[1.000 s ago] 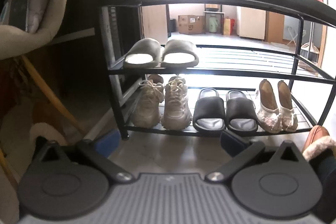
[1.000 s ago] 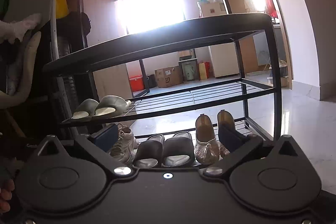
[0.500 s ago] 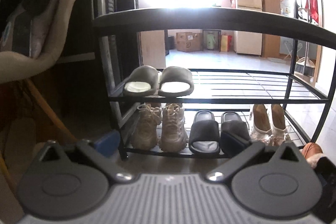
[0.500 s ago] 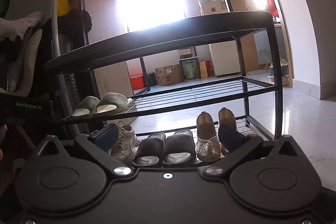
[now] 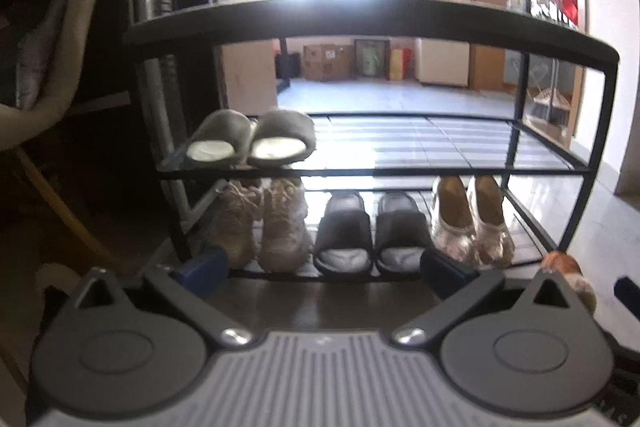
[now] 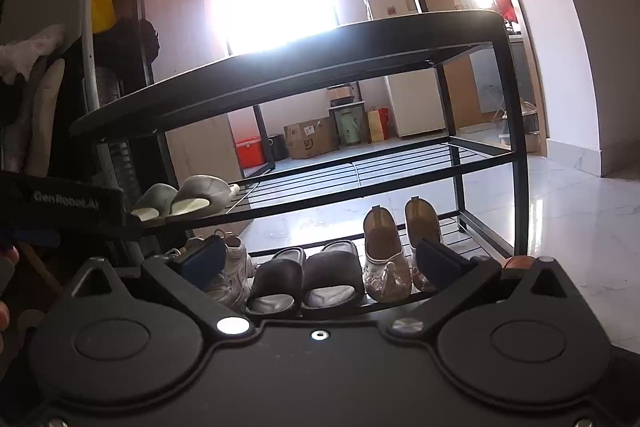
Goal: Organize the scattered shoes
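A black shoe rack (image 5: 372, 23) (image 6: 288, 75) stands ahead in both views. Grey slippers (image 5: 252, 137) (image 6: 180, 197) sit on the middle shelf's left end. The bottom shelf holds beige sneakers (image 5: 264, 223), black slides (image 5: 372, 231) (image 6: 308, 275) and pale flats (image 5: 472, 223) (image 6: 396, 251). A brown fur-lined shoe (image 5: 568, 271) lies on the floor at the rack's right foot. My left gripper (image 5: 324, 271) is open and empty, held back from the rack. My right gripper (image 6: 320, 261) is open and empty. The left gripper's body shows at the right view's left edge.
The right part of the middle shelf (image 5: 460, 143) holds no shoes. A dark cabinet and hanging clothes (image 5: 48, 27) stand left of the rack. Tiled floor (image 6: 580, 227) extends to the right. Cardboard boxes (image 6: 310, 141) stand far behind.
The left gripper has drawn back and risen, so the rack looks smaller and more level. The right view has barely moved; the left gripper's body has come into its left edge.
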Demonstrator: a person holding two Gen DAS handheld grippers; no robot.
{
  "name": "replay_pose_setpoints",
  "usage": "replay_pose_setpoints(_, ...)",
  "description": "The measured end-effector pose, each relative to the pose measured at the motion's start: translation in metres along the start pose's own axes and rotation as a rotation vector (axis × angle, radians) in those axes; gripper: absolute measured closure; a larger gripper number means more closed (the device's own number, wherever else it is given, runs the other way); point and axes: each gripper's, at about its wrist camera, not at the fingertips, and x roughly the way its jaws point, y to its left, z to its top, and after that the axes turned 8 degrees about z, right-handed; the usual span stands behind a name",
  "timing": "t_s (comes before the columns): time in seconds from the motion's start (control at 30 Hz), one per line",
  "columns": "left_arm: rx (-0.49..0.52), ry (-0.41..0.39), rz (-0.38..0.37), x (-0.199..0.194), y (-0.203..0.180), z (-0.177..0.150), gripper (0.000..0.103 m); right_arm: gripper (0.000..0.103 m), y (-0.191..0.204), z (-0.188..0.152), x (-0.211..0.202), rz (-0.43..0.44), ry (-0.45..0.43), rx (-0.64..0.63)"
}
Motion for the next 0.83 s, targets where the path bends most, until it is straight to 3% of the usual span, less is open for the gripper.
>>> replay_pose_setpoints(0.17,-0.005,0.096,-0.01,0.01,-0.005,-0.01,0.001,0.0,-0.001,-0.002,0.002,-0.012,0.015,0.008)
replay_pose_setpoints(0.4,-0.006,0.132,0.026,0.021,0.0,-0.015,0.001,0.0,-0.001,-0.004,0.005,-0.027,0.037,0.017)
replay_pose_setpoints(0.83,-0.047,0.044,0.006,0.01,0.01,-0.013,0.001,0.0,-0.005,-0.004,0.008,-0.036,0.058,0.022)
